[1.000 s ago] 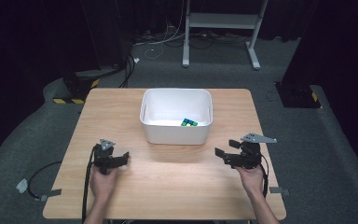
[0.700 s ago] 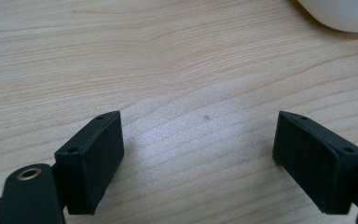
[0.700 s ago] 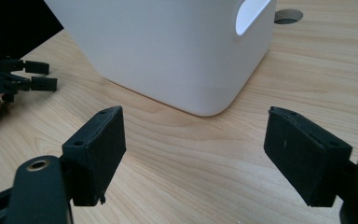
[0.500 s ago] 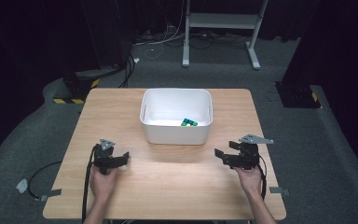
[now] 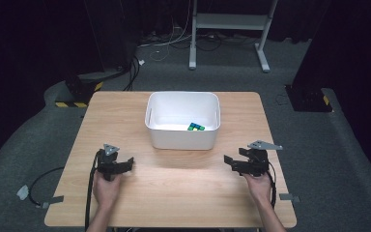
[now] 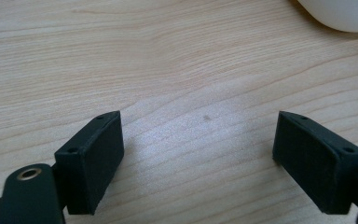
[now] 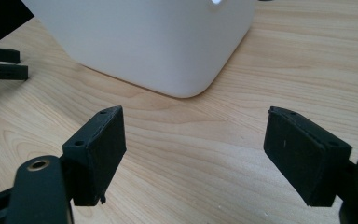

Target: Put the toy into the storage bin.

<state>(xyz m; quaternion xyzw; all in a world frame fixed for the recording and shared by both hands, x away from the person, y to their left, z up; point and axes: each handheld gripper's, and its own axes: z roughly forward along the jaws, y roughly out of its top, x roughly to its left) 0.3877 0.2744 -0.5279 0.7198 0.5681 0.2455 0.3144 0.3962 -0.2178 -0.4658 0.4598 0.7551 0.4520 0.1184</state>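
While both tools, left [image 5: 128,162] and right [image 5: 228,161], gape empty, bare table [image 5: 183,188] separates them below the bin [image 5: 182,137].

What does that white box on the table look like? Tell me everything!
The white tub looks like smooth plastic, rectangular with rounded corners and a thick rolled rim. It has no lid and a small handle slot shows near the top of each end. It stands upright on the wooden table, toward the far middle. Inside, at its near right, lies a small cube of green, blue and yellow squares. Both grippers rest apart from it, nearer the person. The right gripper view shows its rounded corner up close.
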